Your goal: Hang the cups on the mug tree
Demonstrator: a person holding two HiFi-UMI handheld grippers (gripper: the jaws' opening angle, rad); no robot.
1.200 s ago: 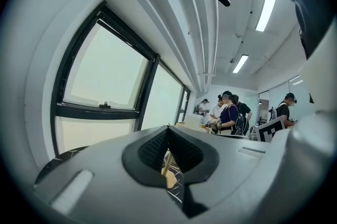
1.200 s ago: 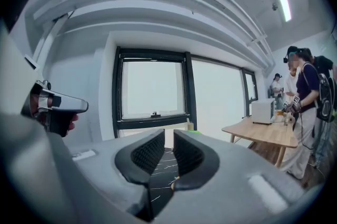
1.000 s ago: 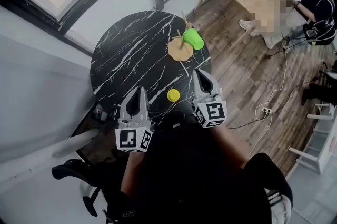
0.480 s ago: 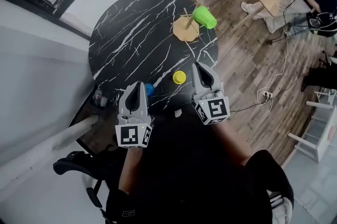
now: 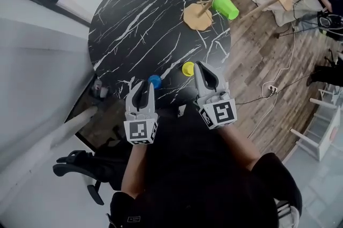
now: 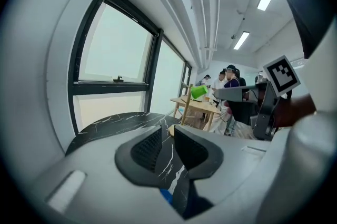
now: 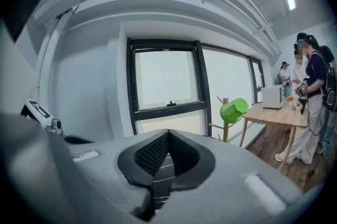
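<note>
The left gripper (image 5: 141,86) has dropped toward the near edge of the table (image 5: 134,17), and its jaws have just been opening: they now stand a little apart with nothing between the pads. The blue cup (image 5: 155,81), hidden behind this gripper 1 second ago, now shows just beside its tips, and the left gripper view catches a sliver of blue low under the jaws. I read this as the start of a reach for that cup; the gap looks narrow for a rim or handle, so it probably needs to widen first.

The right gripper (image 5: 200,66) has also shifted forward, and its jaws are clenched on nothing. The yellow cup (image 5: 188,68) sits on the table just beside its tips.

1 green cup (image 5: 225,6) already hangs on the mug tree (image 5: 197,15) at the far side of the table, unchanged. 2 cups are left to hang.
</note>
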